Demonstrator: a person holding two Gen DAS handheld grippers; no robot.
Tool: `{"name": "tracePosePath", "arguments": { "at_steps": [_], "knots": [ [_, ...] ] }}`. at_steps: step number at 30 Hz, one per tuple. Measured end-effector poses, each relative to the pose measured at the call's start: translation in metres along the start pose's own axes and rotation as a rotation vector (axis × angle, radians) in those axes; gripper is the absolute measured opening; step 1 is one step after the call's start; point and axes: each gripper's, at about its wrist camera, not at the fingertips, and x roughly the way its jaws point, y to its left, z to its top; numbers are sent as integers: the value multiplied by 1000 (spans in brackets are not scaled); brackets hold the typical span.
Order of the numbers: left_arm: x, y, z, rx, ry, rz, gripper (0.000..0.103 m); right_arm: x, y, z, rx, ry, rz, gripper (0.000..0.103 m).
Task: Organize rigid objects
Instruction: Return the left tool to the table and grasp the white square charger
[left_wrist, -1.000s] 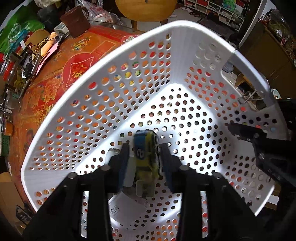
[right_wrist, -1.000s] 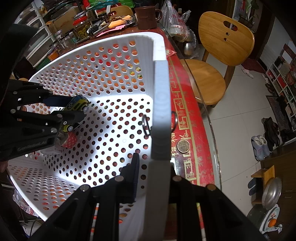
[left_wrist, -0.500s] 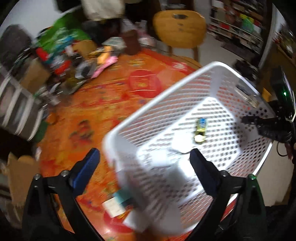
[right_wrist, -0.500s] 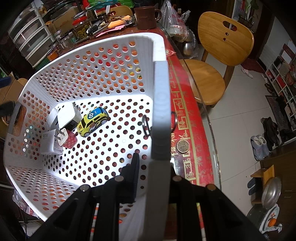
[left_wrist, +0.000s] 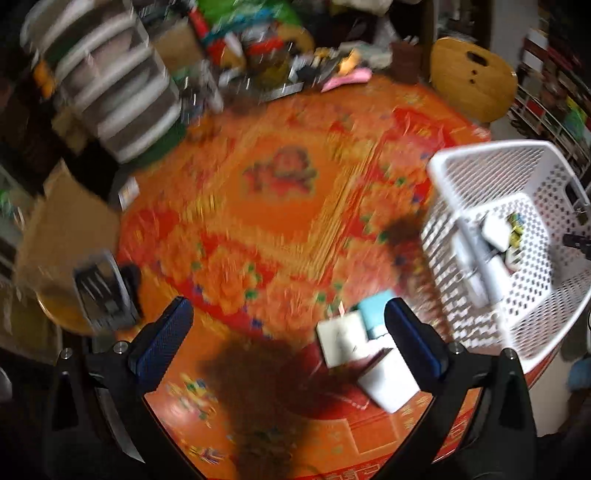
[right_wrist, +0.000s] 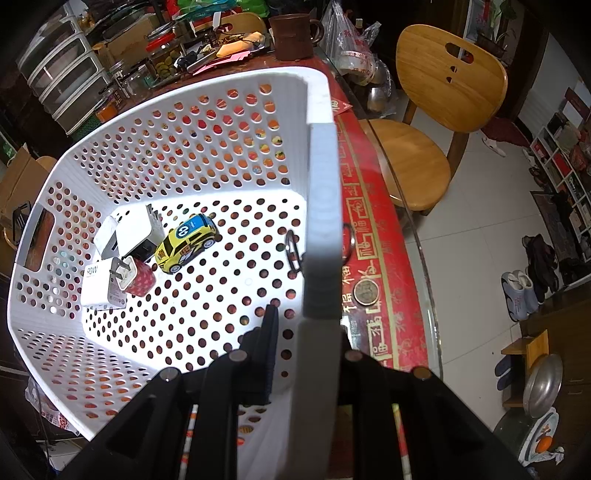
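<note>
The right tool (right_wrist: 306, 354) is clenched on the near wall of the white perforated basket (right_wrist: 184, 122), one finger inside and one outside, probably to steady it while things are dropped in. The left tool (left_wrist: 284, 332) is spread wide and grasping nothing, above the orange worktop (left_wrist: 280, 221), with the basket off to its right.

Ahead of the right tool, on the basket floor, lie a yellow toy car (right_wrist: 186, 242) and white charger plugs (right_wrist: 135, 230) just beside it. Only the blurred left view shows what waits outside: small white and pale-blue boxes (left_wrist: 369, 332) just inside the left tool's right finger, likely the next pick.
</note>
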Motion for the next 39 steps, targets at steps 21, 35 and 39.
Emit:
{"name": "tracePosePath", "arguments": {
  "at_steps": [21,35,39],
  "knots": [
    [112,-49,-49,-6,189,-105,79,-1,0,0,-2,-1,2,17],
    [89,-37,-39,-47,117,-125,43,-1,0,-1,-4,1,0,17],
    [53,-32,-24,-31,57,-100,43,-1,0,0,-4,0,0,17]
  ]
}}
